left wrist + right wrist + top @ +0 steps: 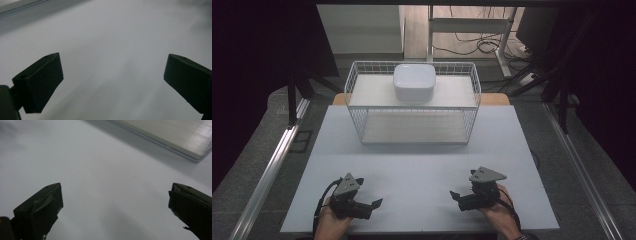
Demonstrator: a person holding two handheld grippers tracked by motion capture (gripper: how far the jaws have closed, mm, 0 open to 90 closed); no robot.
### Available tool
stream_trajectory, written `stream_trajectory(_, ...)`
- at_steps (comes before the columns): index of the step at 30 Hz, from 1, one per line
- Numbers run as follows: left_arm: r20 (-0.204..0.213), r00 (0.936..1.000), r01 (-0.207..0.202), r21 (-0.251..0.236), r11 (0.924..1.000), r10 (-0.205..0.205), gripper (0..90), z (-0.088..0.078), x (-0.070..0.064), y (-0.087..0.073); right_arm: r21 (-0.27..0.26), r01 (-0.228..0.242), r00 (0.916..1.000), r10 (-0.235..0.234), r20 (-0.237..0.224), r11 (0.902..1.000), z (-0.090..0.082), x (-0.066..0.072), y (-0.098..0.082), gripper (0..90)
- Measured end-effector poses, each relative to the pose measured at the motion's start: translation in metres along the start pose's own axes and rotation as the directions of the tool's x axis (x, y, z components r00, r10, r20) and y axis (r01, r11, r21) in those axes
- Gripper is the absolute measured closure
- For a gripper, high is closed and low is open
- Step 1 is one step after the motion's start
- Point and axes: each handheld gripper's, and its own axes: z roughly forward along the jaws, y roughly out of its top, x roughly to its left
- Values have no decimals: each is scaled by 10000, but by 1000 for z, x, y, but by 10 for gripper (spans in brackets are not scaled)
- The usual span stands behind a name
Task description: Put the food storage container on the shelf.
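both grippers, left and right, sit low at the near edge of the table with jaws spread wide and empty, looks like a ready pose, while the white bowl sits well apart on top of the wire basket

Black jaws on the left gripper, matte and dark, with a plain grey three-cornered plate on top and a black cable trailing behind. Same scheme on the right gripper: black jaws, grey plate. Under both, the flat pale table top reads a cool, bluish white, unpatterned. Well ahead of the grippers, the white wire basket shelf shows a fine grid pattern along its walls, with off-white boards inside. On its upper board, the white rounded-square glossy bowl, plain, no markings.
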Motion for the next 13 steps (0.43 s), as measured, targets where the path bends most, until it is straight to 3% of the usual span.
stream_trajectory(5, 150, 9992, 379, 94, 9992, -381, 22, -1, 3, -4, 540, 155, 9999, -156, 9, 9984, 7, 2, -8, 0)
stream_trajectory(13, 106, 9981, 596, 457, 9972, -601, 19, 3, 6, -6, 892, 200, 9998, -198, -28, 9958, 12, 2, -10, 0)
